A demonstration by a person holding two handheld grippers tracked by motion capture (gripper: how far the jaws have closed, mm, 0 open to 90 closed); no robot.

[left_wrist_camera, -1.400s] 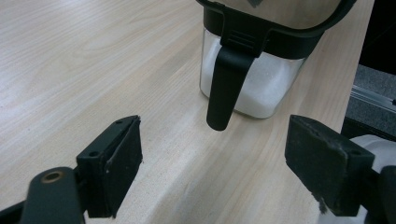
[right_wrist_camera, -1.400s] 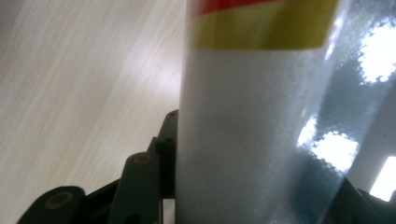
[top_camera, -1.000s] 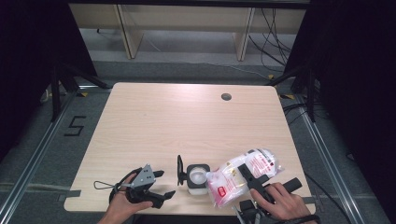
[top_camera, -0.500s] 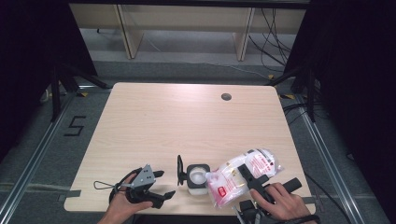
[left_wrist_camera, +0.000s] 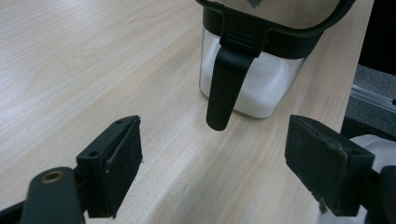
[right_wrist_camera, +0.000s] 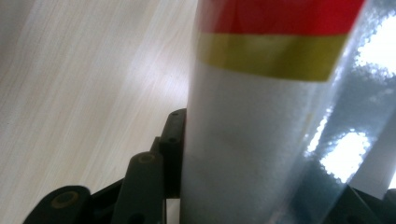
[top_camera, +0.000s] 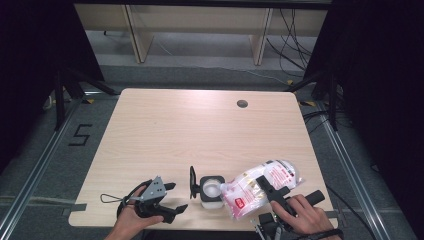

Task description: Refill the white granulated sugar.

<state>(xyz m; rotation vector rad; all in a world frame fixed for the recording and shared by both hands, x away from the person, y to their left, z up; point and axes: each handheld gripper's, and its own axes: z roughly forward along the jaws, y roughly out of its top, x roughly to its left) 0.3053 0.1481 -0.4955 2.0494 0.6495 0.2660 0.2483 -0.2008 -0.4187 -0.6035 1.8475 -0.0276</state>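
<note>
A clear square container (top_camera: 211, 191) with a black rim stands near the table's front edge, holding white powder; its black lid (top_camera: 192, 182) is flipped open to the left. A plastic bag of white powder with a red label (top_camera: 260, 187) lies tilted, its lower end at the container's rim. My right gripper (top_camera: 268, 188) is shut on the bag, which shows red and yellow bands (right_wrist_camera: 261, 140) close up beside one black finger (right_wrist_camera: 170, 140). My left gripper (top_camera: 176, 196) rests open on the table left of the container (left_wrist_camera: 254, 70), its jaws (left_wrist_camera: 212, 172) facing the hanging lid latch (left_wrist_camera: 224, 84).
The light wooden table (top_camera: 200, 130) has a round cable hole (top_camera: 242, 104) at the back right. Its front edge runs just below both hands. Dark stands and cables sit on the floor around the table.
</note>
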